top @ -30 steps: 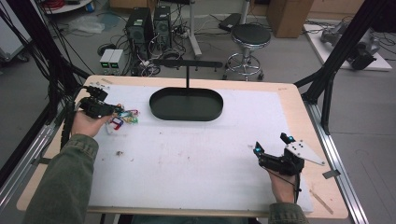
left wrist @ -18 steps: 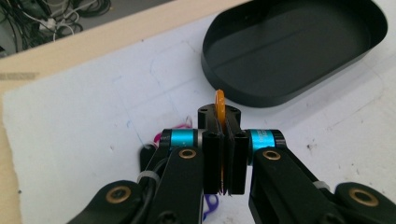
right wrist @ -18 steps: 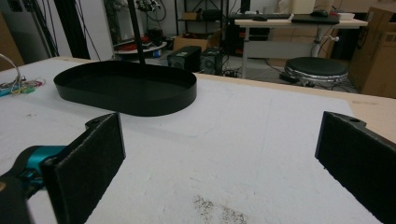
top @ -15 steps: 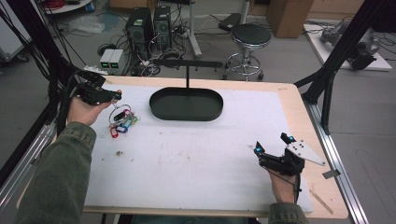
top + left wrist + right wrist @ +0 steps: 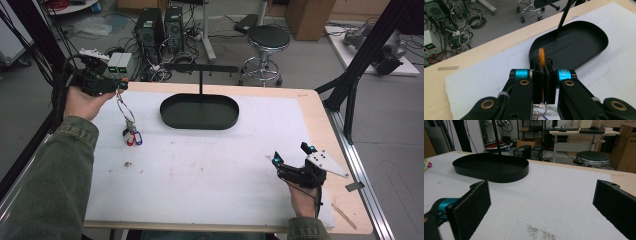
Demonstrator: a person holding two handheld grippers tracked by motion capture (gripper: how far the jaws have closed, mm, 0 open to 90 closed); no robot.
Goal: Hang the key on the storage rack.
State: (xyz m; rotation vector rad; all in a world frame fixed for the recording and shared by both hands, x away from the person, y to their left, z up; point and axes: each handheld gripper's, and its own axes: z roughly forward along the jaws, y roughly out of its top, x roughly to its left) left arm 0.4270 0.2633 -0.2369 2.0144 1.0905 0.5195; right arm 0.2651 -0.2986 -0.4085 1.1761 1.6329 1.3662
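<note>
My left gripper is raised over the mat's back left corner, shut on a thin orange tag that stands on edge between its jaws. A wire ring hangs from it, ending in a bunch of red and blue clips low over the white mat; whether they touch it I cannot tell. My right gripper rests at the front right of the mat, open, with nothing between its pads. A black oval tray sits at the back centre, ahead of both grippers.
A thin black post with a crossbar rises from the tray's far edge. A small speck of debris lies on the mat at the left. Bare wooden table edge runs along the right. A stool and computer boxes stand beyond the table.
The left hand has risen and drawn back to the left, lifting the clip bunch from a heap on the mat until it dangles on its ring. The right gripper stayed still.
</note>
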